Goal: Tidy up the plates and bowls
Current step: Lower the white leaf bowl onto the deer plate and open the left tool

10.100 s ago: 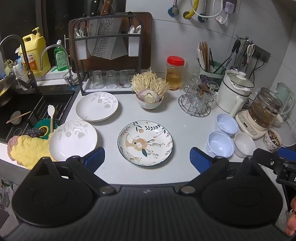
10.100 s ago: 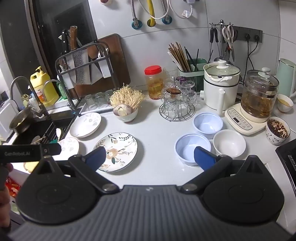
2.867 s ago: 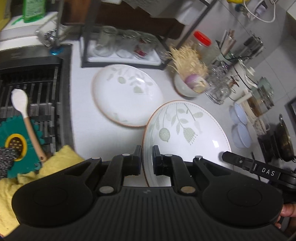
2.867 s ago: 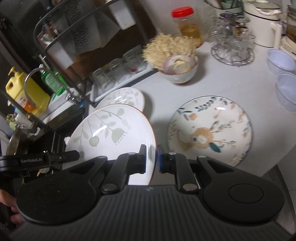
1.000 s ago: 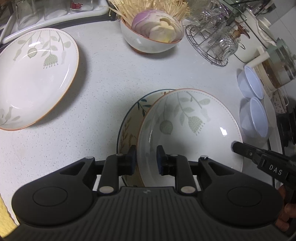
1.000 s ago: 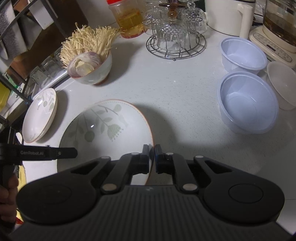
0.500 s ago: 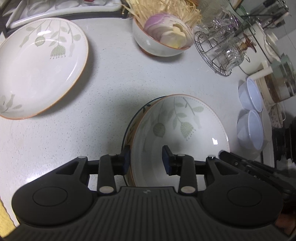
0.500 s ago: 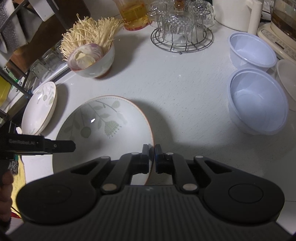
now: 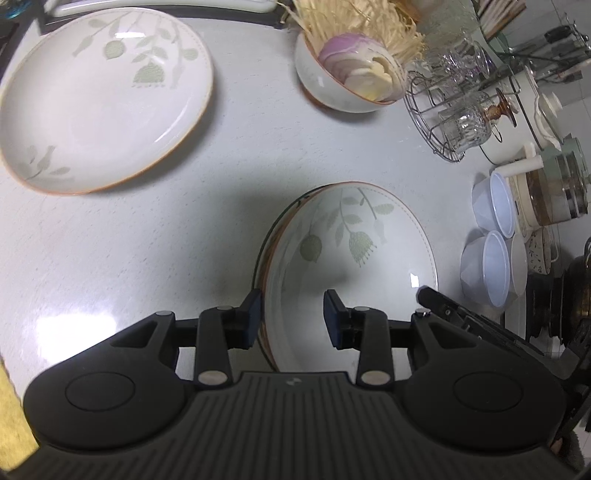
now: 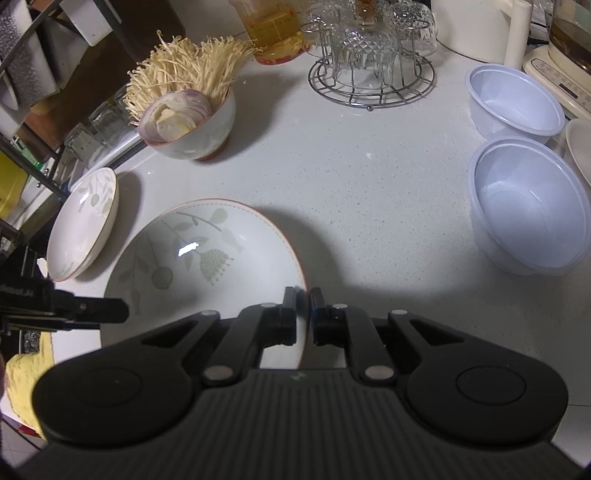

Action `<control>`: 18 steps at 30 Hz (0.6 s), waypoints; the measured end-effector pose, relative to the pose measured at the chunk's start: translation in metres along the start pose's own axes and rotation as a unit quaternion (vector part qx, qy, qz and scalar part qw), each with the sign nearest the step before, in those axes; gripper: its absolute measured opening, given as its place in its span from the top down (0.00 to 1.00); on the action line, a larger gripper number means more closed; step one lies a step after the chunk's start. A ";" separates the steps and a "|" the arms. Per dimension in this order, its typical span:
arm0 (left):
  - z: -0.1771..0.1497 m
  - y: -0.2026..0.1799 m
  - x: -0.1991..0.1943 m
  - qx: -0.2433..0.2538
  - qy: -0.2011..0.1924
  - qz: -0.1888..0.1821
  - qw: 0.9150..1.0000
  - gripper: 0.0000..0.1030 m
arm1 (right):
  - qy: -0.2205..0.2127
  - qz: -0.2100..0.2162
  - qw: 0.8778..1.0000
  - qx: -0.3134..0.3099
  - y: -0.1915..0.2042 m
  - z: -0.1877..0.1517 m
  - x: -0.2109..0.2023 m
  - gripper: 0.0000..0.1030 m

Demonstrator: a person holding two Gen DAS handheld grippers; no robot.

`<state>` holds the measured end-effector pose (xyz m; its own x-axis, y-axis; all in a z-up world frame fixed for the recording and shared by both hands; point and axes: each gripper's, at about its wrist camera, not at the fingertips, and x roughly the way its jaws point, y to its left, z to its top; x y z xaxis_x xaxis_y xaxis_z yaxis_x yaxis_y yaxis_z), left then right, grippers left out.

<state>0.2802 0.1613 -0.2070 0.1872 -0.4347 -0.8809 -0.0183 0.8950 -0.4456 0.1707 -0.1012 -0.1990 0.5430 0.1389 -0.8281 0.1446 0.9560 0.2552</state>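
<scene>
Two lilac bowls point(image 10: 528, 206) flank us while our right gripper point(image 10: 303, 314) clamps the leaf plate point(image 10: 207, 258) and our left gripper point(image 9: 293, 319) straddles its rim, jaws apart.

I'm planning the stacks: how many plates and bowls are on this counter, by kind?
White leaf-print ceramic plates: 2
Dark-rimmed plate, only its edge showing under one leaf plate: 1
Pale blue plastic bowls: 2
White ceramic bowl of mushrooms and onion: 1
Plain white bowl: 1
Total: 7

glass rack point(image 10: 371, 55) | oil jar point(image 10: 275, 29) | kettle point(image 9: 554, 184) | yellow cloth point(image 10: 24, 380)
</scene>
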 end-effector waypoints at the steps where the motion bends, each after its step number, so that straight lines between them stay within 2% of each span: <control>1: -0.003 0.001 -0.003 -0.003 -0.003 -0.001 1.000 0.61 | -0.001 0.001 1.000 0.000 0.000 0.000 0.000 0.89; 7: -0.014 -0.002 -0.025 -0.004 -0.042 0.005 0.999 0.61 | -0.003 0.007 1.000 0.003 -0.002 0.002 0.000 0.89; 18: -0.024 -0.035 -0.096 0.061 -0.135 0.021 0.989 0.61 | -0.070 0.009 0.997 0.018 0.003 0.022 -0.039 0.88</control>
<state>0.2396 0.1694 -0.1107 0.4443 -0.3695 -0.8161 0.0839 0.9241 -0.3728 0.1682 -0.1093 -0.1543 0.6559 0.1150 -0.7460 0.1625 0.9436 0.2884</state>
